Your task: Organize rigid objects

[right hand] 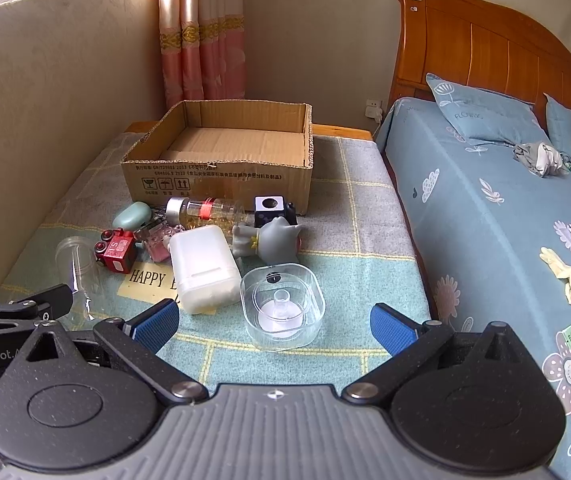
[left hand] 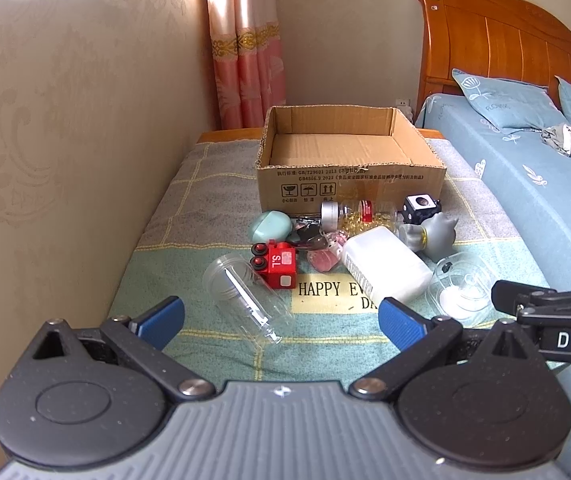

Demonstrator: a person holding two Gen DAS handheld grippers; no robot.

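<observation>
Both grippers' jaws stood wide apart, holding nothing. Ahead of the left gripper [left hand: 281,322] lay a clear plastic cup [left hand: 245,298] on its side; ahead of the right gripper [right hand: 274,326] sat a clear square container [right hand: 282,306]. Beyond them, small objects cluttered the blanket [right hand: 365,248] before an open cardboard box [left hand: 349,160].

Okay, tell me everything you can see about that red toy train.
The small red block-shaped toy train looks like hard plastic, with black-rimmed red wheels facing outward, so it lies tipped on its side. White letters mark one face, a pale square patch another. It rests on the checked blanket, close beside the clear plastic cup lying down. Nothing grips it.
</observation>
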